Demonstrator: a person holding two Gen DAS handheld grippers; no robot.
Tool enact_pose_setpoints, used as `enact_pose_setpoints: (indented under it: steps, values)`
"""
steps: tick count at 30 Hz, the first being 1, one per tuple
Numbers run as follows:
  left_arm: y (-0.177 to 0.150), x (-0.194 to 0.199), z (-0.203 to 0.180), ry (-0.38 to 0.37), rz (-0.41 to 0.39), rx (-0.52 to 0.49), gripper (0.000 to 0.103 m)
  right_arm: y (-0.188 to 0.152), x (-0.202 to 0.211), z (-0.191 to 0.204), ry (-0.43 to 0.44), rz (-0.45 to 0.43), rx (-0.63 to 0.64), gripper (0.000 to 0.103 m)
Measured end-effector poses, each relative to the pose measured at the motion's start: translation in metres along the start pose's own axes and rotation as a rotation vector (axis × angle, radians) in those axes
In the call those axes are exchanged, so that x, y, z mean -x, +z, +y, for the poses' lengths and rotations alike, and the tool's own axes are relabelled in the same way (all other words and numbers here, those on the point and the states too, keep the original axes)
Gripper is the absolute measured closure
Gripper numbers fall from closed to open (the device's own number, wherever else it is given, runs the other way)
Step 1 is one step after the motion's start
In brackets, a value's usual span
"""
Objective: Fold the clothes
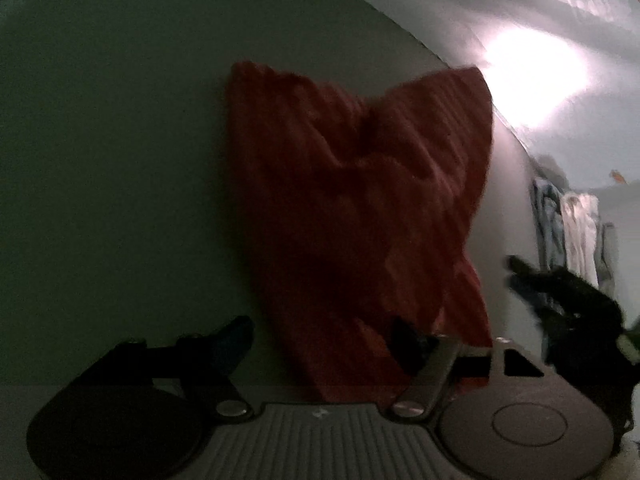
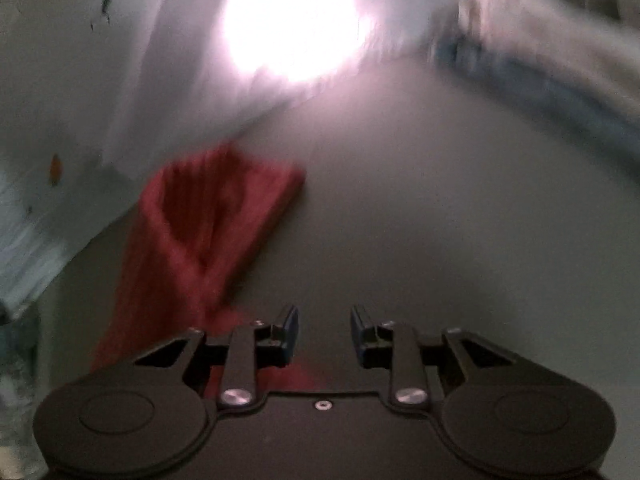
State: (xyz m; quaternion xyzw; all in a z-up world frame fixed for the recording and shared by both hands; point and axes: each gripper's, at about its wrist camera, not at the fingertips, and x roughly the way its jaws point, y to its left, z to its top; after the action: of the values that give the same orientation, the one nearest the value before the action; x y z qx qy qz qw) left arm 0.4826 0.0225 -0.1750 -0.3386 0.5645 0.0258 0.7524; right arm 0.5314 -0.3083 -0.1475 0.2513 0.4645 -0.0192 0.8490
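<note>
Red garment (image 1: 356, 216) lies on the grey worktop (image 1: 120, 160), bunched and ridged, one corner reaching the worktop's far edge near the wall. Its near end runs in between the left tool's (image 1: 324, 344) fingers and is cut off behind the tool body. The jaws stand wide apart; the cloth touches or overlaps the right-side finger (image 1: 412, 344), but both views are too dark and blurred to say whether it is draped or caught, and nothing shows it pinched.

From the right wrist view the same red garment (image 2: 208, 232) sits left of centre, and its near tail slips under the left finger (image 2: 286, 330) of the right tool (image 2: 324, 332). That tool's jaws are spread with bare worktop (image 2: 440, 220) showing in the gap, holding nothing.

Hard to make out:
- A dark shape (image 1: 568, 308) at the right of the left wrist view, smeared by motion; cannot tell what it is.
- A clothes pile (image 1: 572, 228), blue and white, at the worktop's right edge; in the right wrist view it is only a streak (image 2: 540, 40).
- A bright glare (image 2: 292, 20) washes out the wall behind.
</note>
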Motion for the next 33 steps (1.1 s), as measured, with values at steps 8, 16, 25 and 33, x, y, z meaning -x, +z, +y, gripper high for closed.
enact_pose_setpoints:
  steps: [8,16,25,33]
  values:
    - [-0.016,-0.023,-0.009,-0.013,0.049,0.007,0.09,-0.035,-0.004,0.008,0.031,0.094,0.016,0.092]
    - [-0.028,0.011,0.0,-0.012,-0.115,0.024,0.1,-0.058,0.023,-0.004,0.123,0.098,-0.198,0.101]
    - [-0.019,0.131,0.08,0.052,-0.39,0.081,0.1,-0.122,0.048,0.079,0.372,0.263,-0.229,0.101]
    - [-0.01,0.147,0.136,0.249,-0.397,0.054,0.091,-0.156,0.046,0.181,0.37,0.287,0.032,0.082]
